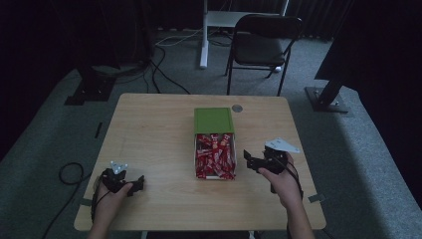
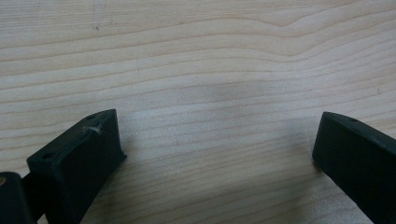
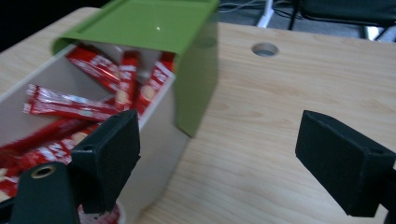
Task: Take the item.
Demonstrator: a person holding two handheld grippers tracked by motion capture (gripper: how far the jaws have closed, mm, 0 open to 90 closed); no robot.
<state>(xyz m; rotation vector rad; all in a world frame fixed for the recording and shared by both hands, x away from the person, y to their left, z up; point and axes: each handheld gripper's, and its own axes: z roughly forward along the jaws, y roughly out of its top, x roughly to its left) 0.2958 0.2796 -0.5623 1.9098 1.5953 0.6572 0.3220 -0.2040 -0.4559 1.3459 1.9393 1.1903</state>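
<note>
**Entry: open box of red sachets, two hand-held grippers**

Landmark: the box (image 1: 214,149), pale-walled, at the middle of the wooden table (image 1: 149,129).

- Green lid (image 1: 214,120): slid partway off toward the far end of the box, covering that end and leaving the near part uncovered.
- Red sachets (image 1: 215,155): many, lying loose and crosswise inside the box; in the right gripper view some lean up under the lid (image 3: 154,23).
- Right gripper (image 1: 252,161): held just beside the box's right wall, near its front corner, jaws spread wide with nothing between them. In its own view (image 3: 219,158) one jaw stands against the box wall (image 3: 161,140), the other over bare table.
- Left gripper (image 1: 134,185): well apart from the box, to its left and nearer the person, low over bare wood; jaws wide apart and empty (image 2: 219,154).
- Round hole (image 1: 237,108): in the tabletop, just beyond the lid's far right corner.
</note>
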